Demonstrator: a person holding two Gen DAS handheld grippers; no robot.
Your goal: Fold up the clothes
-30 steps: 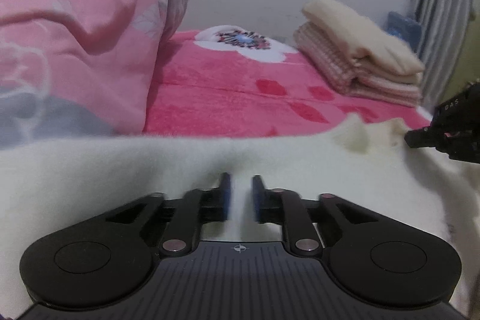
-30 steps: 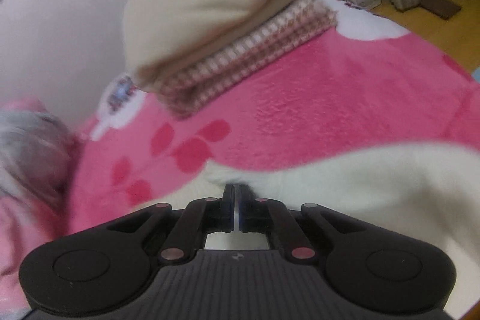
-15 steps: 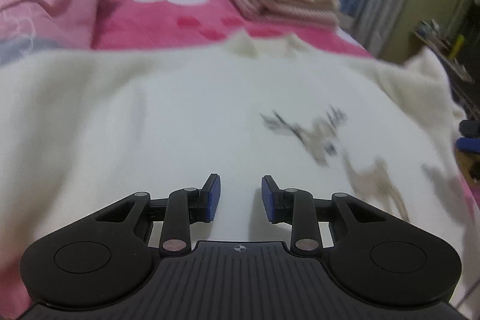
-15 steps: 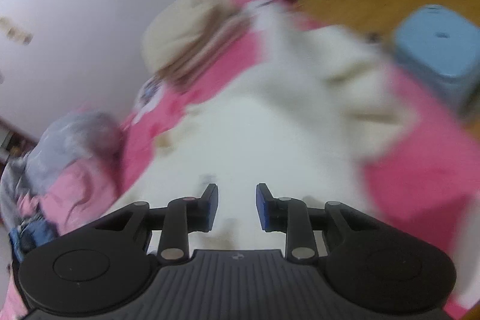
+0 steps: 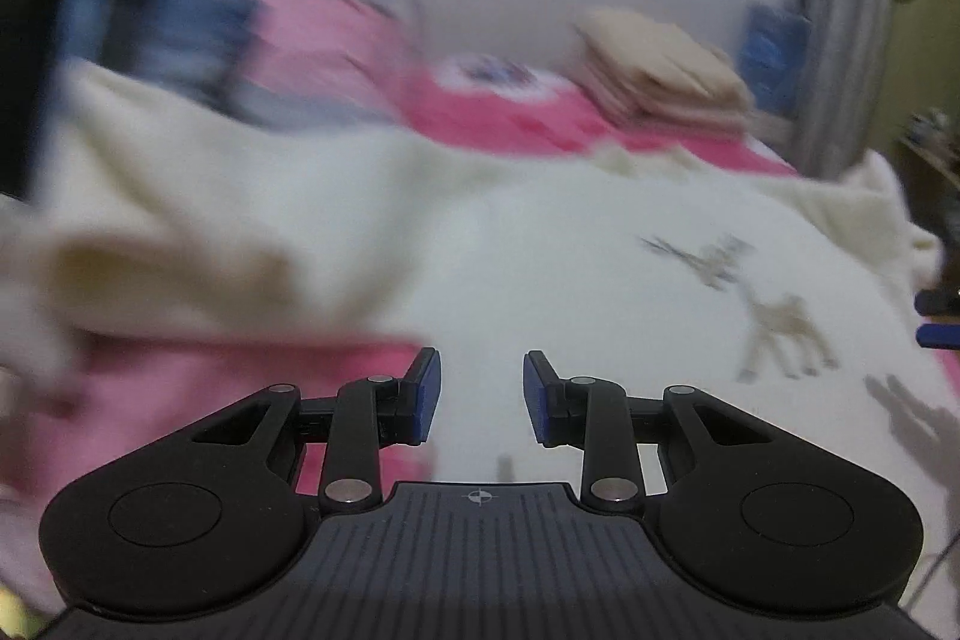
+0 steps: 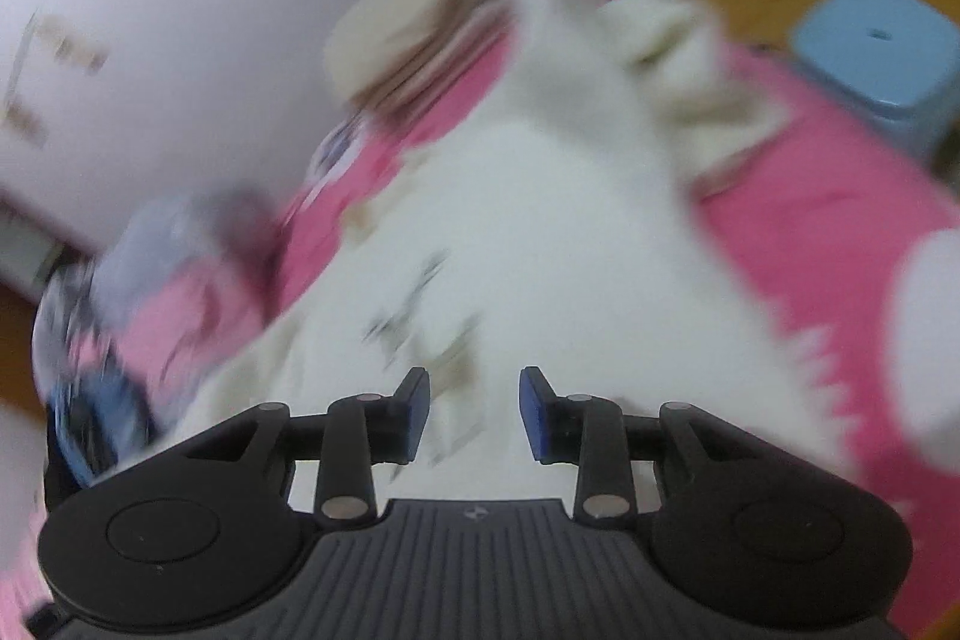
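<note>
A white fleece garment (image 5: 570,280) with grey deer prints (image 5: 780,328) lies spread flat on the pink bed blanket (image 5: 510,118). My left gripper (image 5: 482,394) hovers over the garment's near left edge, open, with nothing between its blue pads. In the right wrist view the same garment (image 6: 540,232) stretches away towards the wall. My right gripper (image 6: 474,412) hangs above the garment's near part; its jaws are opening and nothing is between them. Both views are blurred by motion.
A folded stack of beige and checked clothes (image 5: 660,76) sits at the bed's far end near the wall, also in the right wrist view (image 6: 408,46). A heap of pink, grey and blue clothes (image 5: 168,22) lies at the left. A blue stool (image 6: 876,52) stands beside the bed.
Both grippers have pulled back from the garment's far edge to its near side. The right gripper, shut on the cloth before, has let go and opened. The garment now lies spread flat.
</note>
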